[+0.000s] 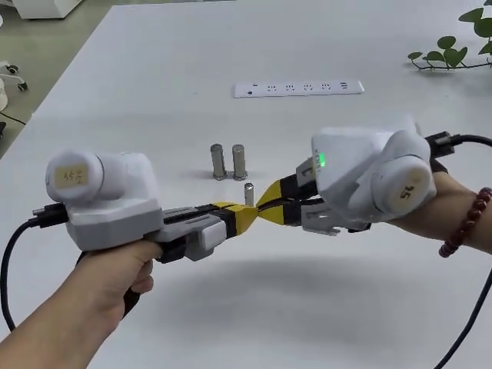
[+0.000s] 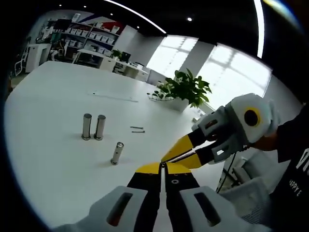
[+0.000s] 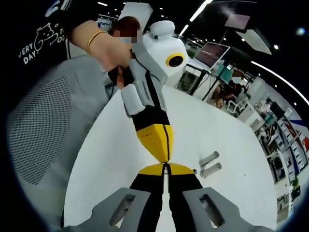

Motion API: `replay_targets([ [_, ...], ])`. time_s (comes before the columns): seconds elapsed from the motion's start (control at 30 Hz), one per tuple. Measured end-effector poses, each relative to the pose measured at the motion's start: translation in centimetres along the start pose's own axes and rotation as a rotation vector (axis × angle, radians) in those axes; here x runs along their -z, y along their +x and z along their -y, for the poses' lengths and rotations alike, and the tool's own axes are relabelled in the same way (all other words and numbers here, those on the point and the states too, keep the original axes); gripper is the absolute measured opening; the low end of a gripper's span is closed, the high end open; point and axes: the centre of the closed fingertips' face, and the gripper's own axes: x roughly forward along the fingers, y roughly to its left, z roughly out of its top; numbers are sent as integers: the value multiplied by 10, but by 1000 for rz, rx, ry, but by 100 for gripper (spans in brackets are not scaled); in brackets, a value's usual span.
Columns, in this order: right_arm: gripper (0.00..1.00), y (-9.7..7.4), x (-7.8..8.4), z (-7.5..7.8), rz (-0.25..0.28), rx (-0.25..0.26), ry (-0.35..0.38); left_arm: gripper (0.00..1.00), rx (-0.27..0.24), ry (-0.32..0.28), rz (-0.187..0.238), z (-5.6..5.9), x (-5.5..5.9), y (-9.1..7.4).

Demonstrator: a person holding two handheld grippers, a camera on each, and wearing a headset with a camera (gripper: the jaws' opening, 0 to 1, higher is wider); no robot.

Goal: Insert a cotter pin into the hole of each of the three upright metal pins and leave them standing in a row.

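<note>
Table (image 1: 154, 77): white and wide, with a power strip (image 1: 298, 88) at the far side and a plant (image 1: 453, 46) at the corner.
Metal pins: two (image 1: 218, 161) stand upright side by side. A third pin (image 1: 249, 194) stands apart, nearer to you, just behind the gripper tips.
Cotter pins (image 2: 137, 129): two lie flat on the table beyond the third pin.
Left gripper (image 1: 247, 218): your jaws are closed, tip to tip with the other gripper.
Right gripper (image 1: 270, 206): jaws are pressed together. You cannot tell whether they pinch anything.
</note>
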Motion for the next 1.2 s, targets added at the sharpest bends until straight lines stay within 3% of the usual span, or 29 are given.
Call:
replay_targets([
  [0.17, 0, 0, 2, -5, 25, -29, 125, 0, -7, 80, -16, -2, 5, -1],
  [0.3, 3, -1, 6, -7, 58, -54, 308, 0, 0, 141, -21, -5, 8, -3],
  [0.4, 6, -2, 7, -8, 88, -71, 409, 0, 20, 249, -5, -6, 8, -4],
  [0.43, 6, -2, 7, -8, 105, -78, 454, 0, 22, 242, -5, -6, 10, -4],
  [0.57, 9, -4, 10, -11, 130, -102, 513, 0, 39, 276, 2, -8, 12, -4],
  [0.67, 11, -4, 12, -15, 147, -125, 573, 0, 70, 309, 10, -3, 12, -4],
  [0.8, 11, -7, 9, -20, 183, -150, 592, 0, 97, 334, 8, 3, 14, -4],
  [1.2, 7, -10, 3, -36, 195, -228, 531, 0, 186, 348, 10, 22, 18, -5],
])
